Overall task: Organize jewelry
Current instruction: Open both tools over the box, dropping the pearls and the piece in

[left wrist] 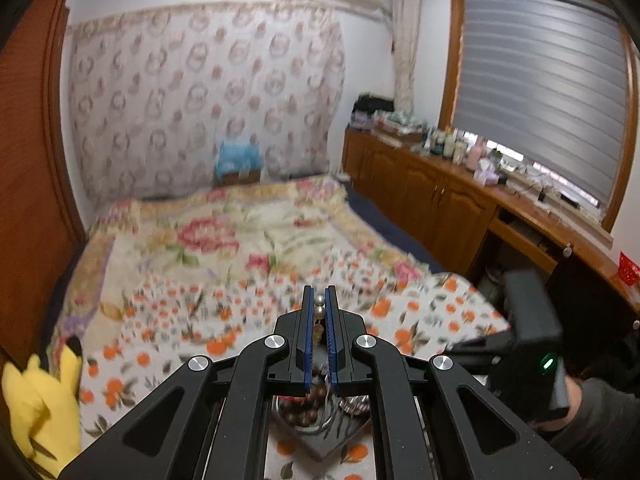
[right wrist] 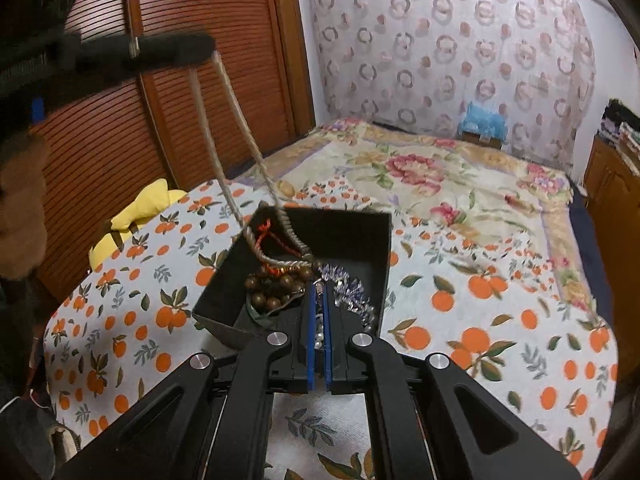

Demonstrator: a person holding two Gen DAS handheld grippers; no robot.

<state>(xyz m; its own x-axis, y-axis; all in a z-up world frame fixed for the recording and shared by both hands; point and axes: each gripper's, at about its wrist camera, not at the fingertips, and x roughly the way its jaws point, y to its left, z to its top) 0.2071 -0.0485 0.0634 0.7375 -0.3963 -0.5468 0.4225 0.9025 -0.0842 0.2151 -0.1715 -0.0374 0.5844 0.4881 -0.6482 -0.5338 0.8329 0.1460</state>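
Observation:
My left gripper (left wrist: 319,300) is shut on a pearl necklace (left wrist: 319,312) and holds it high above the bed. In the right wrist view the necklace (right wrist: 224,120) hangs in two strands from the left gripper (right wrist: 200,46) down into an open black jewelry box (right wrist: 360,236). The box holds a brown wooden bead bracelet (right wrist: 276,280), a red cord piece (right wrist: 266,226) and a sparkly purple crystal piece (right wrist: 352,288). My right gripper (right wrist: 319,292) is shut on a strand of silver beads (right wrist: 319,328) at the box's near edge. The box shows below my left gripper (left wrist: 316,440).
The box sits on an orange-print bedspread (right wrist: 460,320). A yellow plush toy (right wrist: 136,216) lies at the bed's left edge beside a wooden wardrobe (right wrist: 120,140). A wooden counter (left wrist: 460,200) with bottles runs under the window on the right.

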